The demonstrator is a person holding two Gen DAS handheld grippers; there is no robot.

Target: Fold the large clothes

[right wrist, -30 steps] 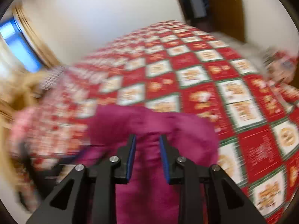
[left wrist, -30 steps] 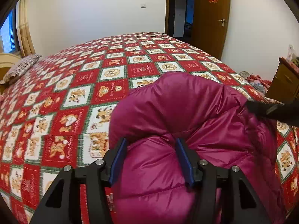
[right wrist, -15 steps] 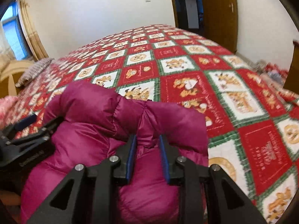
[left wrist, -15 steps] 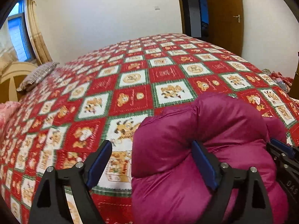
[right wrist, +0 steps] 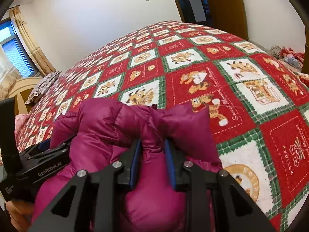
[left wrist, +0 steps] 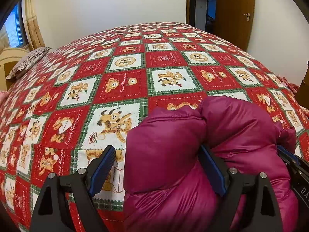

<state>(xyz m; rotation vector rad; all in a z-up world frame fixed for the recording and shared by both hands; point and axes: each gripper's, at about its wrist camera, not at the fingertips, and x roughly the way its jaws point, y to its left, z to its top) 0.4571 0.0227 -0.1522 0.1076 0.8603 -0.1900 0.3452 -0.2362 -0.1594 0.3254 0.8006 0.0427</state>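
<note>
A magenta puffer jacket (left wrist: 222,135) lies bunched at the near edge of the bed; it also shows in the right wrist view (right wrist: 108,123). My left gripper (left wrist: 156,166) is open wide, its jaws spread around the jacket's left fold without pinching it. My right gripper (right wrist: 153,150) is shut on a pinch of the jacket's fabric. The right gripper shows at the right edge of the left wrist view (left wrist: 291,160); the left gripper shows at the left of the right wrist view (right wrist: 44,154).
The bed is covered by a red, white and green bear-print quilt (left wrist: 135,73). A striped pillow (left wrist: 29,60) lies by the headboard at far left. A wooden door (left wrist: 235,11) stands beyond the bed. Clothes are piled at the right (right wrist: 285,54).
My left gripper has opened and let go of the jacket, then shifted left. My right gripper keeps its hold and the jacket has dropped lower on the bed.
</note>
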